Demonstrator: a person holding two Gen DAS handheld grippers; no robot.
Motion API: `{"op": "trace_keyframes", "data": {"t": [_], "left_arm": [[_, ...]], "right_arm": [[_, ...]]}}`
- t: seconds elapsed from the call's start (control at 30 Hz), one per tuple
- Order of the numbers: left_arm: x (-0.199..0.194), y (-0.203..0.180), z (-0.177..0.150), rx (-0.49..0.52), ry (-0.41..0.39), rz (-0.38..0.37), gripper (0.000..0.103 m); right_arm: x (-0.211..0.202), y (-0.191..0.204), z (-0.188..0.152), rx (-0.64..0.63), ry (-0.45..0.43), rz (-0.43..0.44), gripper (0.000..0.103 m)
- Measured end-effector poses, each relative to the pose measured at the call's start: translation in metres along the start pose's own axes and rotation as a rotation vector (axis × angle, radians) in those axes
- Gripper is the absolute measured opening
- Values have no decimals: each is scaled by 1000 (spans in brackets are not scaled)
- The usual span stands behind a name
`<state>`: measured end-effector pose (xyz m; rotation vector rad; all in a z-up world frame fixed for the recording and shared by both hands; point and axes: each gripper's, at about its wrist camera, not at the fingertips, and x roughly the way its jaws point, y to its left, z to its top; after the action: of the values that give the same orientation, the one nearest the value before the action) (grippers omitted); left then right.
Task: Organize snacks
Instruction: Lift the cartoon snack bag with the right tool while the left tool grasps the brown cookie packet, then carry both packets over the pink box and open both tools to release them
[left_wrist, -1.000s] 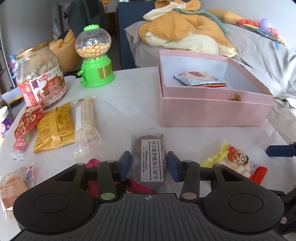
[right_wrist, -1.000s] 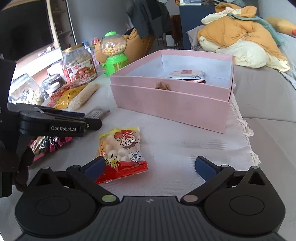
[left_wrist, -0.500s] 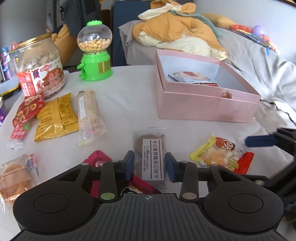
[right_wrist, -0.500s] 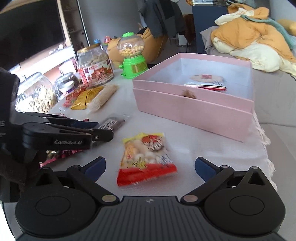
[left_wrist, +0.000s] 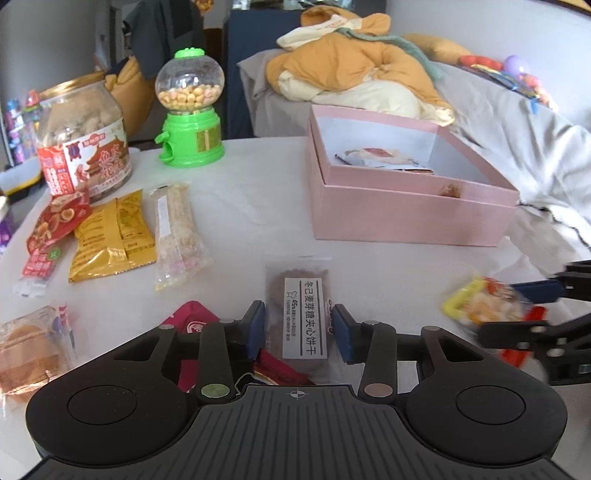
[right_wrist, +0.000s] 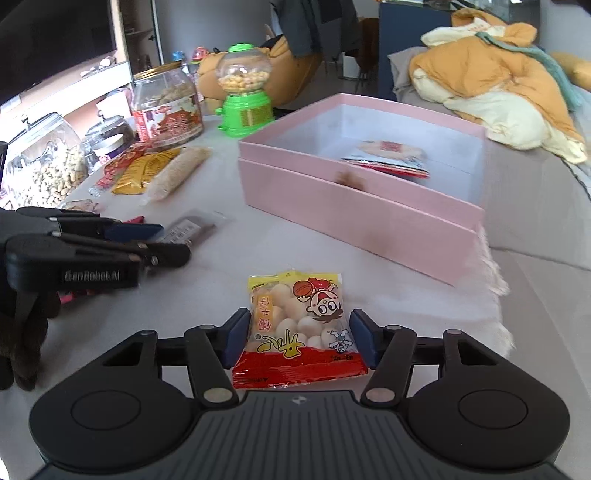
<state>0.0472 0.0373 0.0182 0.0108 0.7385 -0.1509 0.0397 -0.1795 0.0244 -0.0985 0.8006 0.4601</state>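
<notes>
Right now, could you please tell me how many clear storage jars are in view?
3: the peanut jar at far left, a smaller dark-filled jar beside it, and the red-labelled jar next to the green candy dispenser. Others may be hidden off-frame.

The red packet (left_wrist: 192, 325) lies mostly hidden behind the left gripper's (left_wrist: 298, 330) body. The yellow snack bag (left_wrist: 487, 306) is motion-blurred in the left wrist view. The pastry (left_wrist: 27, 350) is cut off by the edge.
</notes>
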Motion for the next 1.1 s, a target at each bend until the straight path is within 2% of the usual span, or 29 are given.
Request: {"op": "trace_keyframes", "data": {"t": [0.07, 0.13, 0.23, 0.4, 0.43, 0.47, 0.5, 0.63, 0.7, 0.73, 0.77, 0.93, 1.1], "left_arm": [[-1, -6, -1, 22, -8, 16, 41], [-7, -9, -1, 43, -24, -18, 41], [-22, -16, 2, 79, -77, -21, 41], [-53, -20, 19, 70, -162, -65, 41], [-58, -22, 25, 70, -181, -73, 41], [-64, -24, 34, 70, -205, -86, 41], [-70, -27, 45, 71, -233, -100, 41], [-85, -40, 76, 75, -300, -140, 41], [-86, -44, 77, 67, -295, -160, 41], [-85, -47, 73, 67, -285, -168, 41], [-82, -49, 67, 70, -266, -176, 41], [-49, -54, 36, 61, -126, -194, 41], [-19, -47, 25, 13, -22, -174, 41]], "right_arm": [[-7, -9, -4, 12, 4, 3, 58], [-14, -14, -8, 13, 5, -4, 58], [-21, -20, -12, 8, 9, -8, 57], [-38, -19, -8, -3, -8, -20, 55], [-44, -18, -4, -6, -18, -16, 51], [-49, -18, 0, -7, -30, -11, 31], [-57, -19, 9, -9, -41, -2, 23], [-83, -24, 43, -17, -118, -11, 21], [-89, -29, 48, -12, -111, -10, 34], [-88, -30, 47, -6, -98, -6, 57], [-87, -31, 41, 3, -89, 1, 76], [-59, -32, -1, 29, 19, 24, 78], [-29, -29, -16, 79, 84, 4, 78]]}}
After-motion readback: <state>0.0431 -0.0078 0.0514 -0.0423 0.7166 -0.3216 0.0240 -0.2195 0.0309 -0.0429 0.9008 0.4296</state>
